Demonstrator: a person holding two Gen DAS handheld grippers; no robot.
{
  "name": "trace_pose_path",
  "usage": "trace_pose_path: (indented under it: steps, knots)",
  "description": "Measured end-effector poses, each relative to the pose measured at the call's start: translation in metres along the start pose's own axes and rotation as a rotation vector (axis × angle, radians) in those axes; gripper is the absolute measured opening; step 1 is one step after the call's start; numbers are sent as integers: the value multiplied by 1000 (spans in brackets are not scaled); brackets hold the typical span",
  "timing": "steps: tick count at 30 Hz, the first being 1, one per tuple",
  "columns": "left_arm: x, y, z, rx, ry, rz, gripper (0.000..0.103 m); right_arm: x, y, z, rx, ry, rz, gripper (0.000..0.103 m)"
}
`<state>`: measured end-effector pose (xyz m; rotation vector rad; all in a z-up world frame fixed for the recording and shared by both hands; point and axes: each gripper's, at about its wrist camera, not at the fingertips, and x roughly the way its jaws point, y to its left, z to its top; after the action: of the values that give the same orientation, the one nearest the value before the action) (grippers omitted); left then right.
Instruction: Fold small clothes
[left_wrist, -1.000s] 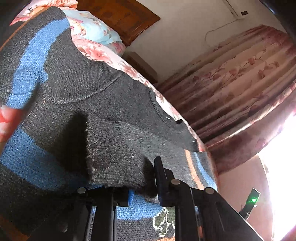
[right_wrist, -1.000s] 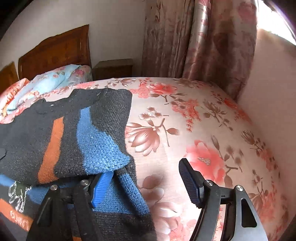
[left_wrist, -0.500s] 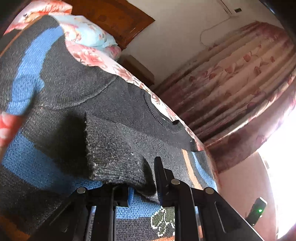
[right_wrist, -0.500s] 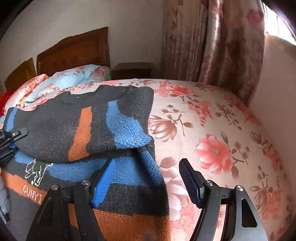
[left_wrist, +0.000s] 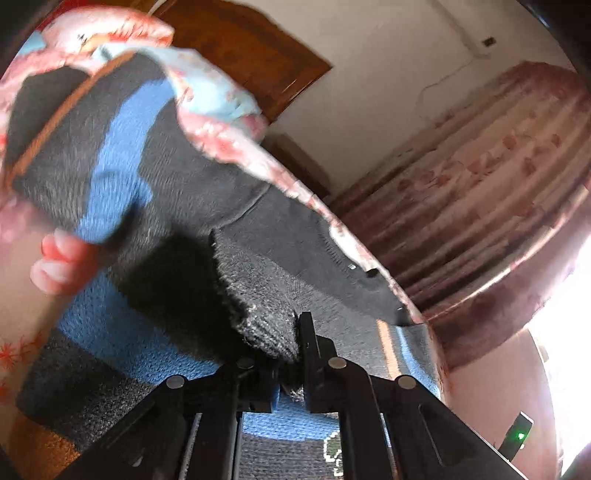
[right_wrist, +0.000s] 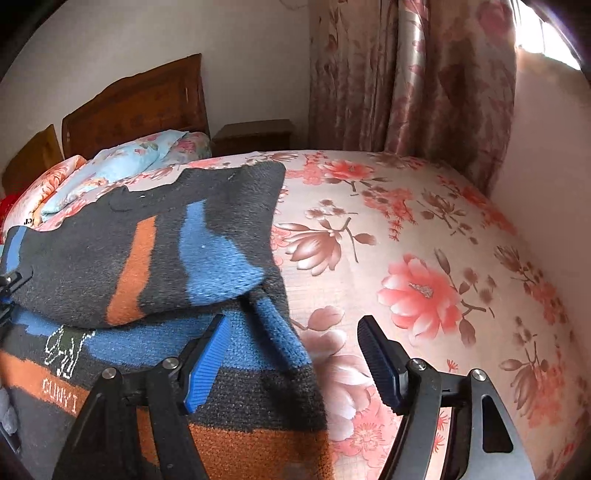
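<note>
Since a second ago we have swung the sleeve (left_wrist: 258, 306) farther across the sweater (right_wrist: 155, 254), and our right gripper (right_wrist: 291, 354) has drawn back from the folded edge. We have our left gripper (left_wrist: 291, 354) pinched narrow on the grey cuff of that sleeve, lifted above the sweater's body. Our right gripper stands wide with nothing between its blue pads (right_wrist: 207, 362), over the sweater's right edge. We see the sweater lying on the floral bedspread (right_wrist: 424, 258), one sleeve folded over its chest; the left view is blurred, so the pink shape at its left edge is possibly fingers.
</note>
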<state>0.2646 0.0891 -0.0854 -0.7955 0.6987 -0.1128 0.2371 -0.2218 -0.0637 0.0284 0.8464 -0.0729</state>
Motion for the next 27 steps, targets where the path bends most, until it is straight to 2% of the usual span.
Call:
trace_pose_path:
  steps: [1,2,3,5,6,8,9,13,15,16,18,20,22,25,27]
  knots:
    - [0,0,0,-1,-3,7,13,1,0,0,-1,3,-2,103]
    - [-3,-1,0,-3,-22,17,21,1,1,0,-4,4,-3,103]
    - [-9,-1,1,-2,-54,48,24,1,1,0,-8,6,-6,103]
    - [-31,-1,3,-6,-176,145,25,1,2,0,-10,4,-11,103]
    - [-45,-1,3,-14,-254,163,26,1,1,0,-7,2,-13,103]
    - [-65,-5,1,-3,-370,165,32,1,0,0,3,1,-19,103]
    - [-66,-11,0,36,-375,142,32,0,-1,0,10,1,-20,103]
    - [-39,-55,-15,276,-237,33,33,-1,-2,-1,14,-7,-18,103]
    - [-25,-69,-23,366,-164,33,34,-7,-5,-1,28,-38,-9,103]
    - [-16,-72,-25,380,-125,40,34,-11,-6,-2,40,-57,-6,103]
    - [7,-68,-26,371,-34,111,35,-24,-13,-4,85,-115,-12,103]
    - [31,-54,-20,295,77,170,34,-32,-10,-1,102,-145,9,103]
    - [28,-54,-21,269,48,149,36,-33,3,6,60,-146,33,103]
    - [33,-57,-26,296,48,171,37,-32,34,21,-40,-162,71,103]
    - [36,-66,-29,315,51,178,42,-23,56,31,-108,-144,90,103]
